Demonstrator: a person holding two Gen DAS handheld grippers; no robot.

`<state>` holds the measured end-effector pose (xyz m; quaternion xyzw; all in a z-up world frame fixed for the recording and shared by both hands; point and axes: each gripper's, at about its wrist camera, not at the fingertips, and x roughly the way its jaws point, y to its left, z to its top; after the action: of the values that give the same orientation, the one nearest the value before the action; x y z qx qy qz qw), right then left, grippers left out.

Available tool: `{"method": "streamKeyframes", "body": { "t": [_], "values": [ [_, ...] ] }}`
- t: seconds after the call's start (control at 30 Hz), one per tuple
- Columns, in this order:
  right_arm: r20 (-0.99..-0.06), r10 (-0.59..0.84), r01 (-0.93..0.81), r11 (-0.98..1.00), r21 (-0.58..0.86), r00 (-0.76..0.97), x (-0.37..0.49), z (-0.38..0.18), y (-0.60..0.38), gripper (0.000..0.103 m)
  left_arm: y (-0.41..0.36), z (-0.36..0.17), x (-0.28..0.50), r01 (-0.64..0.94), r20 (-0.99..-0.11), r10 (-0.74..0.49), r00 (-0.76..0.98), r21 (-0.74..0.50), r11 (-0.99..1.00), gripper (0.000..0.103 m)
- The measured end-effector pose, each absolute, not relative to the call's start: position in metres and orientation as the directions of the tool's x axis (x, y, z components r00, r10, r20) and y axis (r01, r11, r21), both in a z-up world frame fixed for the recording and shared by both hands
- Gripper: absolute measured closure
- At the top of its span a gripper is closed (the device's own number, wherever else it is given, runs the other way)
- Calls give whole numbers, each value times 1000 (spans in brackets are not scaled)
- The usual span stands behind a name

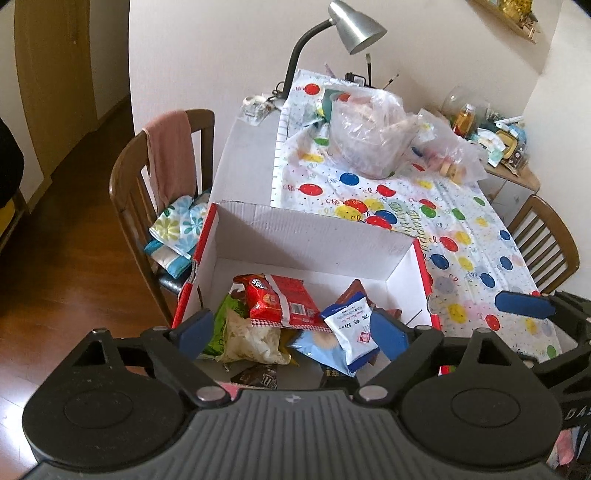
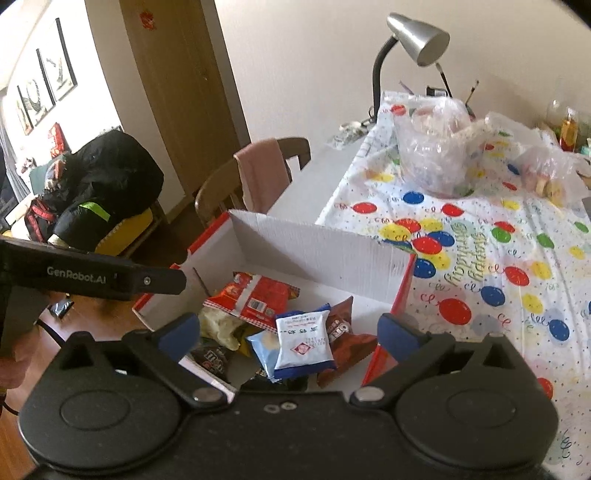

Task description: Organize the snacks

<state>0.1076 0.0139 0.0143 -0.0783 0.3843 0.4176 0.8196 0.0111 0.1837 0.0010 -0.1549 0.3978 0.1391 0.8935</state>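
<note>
Both grippers are hovering over the box [image 1: 314, 236], the left gripper [image 1: 291, 332] and right gripper [image 2: 288, 332] gaping wide, gripping nothing. Snacks [image 2: 284, 317] are lying piled inside the box's near end.

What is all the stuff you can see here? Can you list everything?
box: 1, white with red edges, table's near end
snack packs: a pile, red, blue-white, green, brown, inside box
tablecloth: 1, white with coloured dots, on table
plastic bags: 2, clear, far on tablecloth
lamp: 1, silver, table's far end
chairs: 2, brown wood, either side of table
towel: 1, pink, over left chair
left hand-held gripper: black with blue pads, open above box
right hand-held gripper: same, open above box
</note>
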Motion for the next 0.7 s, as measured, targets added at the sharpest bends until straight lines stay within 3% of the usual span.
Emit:
{"method": "streamKeyframes", "body": {
  "t": [0.07, 0.43, 0.7],
  "values": [
    [-682, 637, -747, 634, 199, 359, 104, 18, 11, 0, 183, 2, 6, -372, -745, 127, 654, -172, 912, 4],
    [-593, 703, -753, 616, 231, 392, 84, 32, -5, 0, 169, 10, -25, -367, -703, 146, 696, -173, 914, 4],
    [-582, 701, -732, 635, 246, 412, 72, 33, -10, 0, 156, 10, -35, -377, -689, 192, 699, -126, 918, 4]
  ]
}}
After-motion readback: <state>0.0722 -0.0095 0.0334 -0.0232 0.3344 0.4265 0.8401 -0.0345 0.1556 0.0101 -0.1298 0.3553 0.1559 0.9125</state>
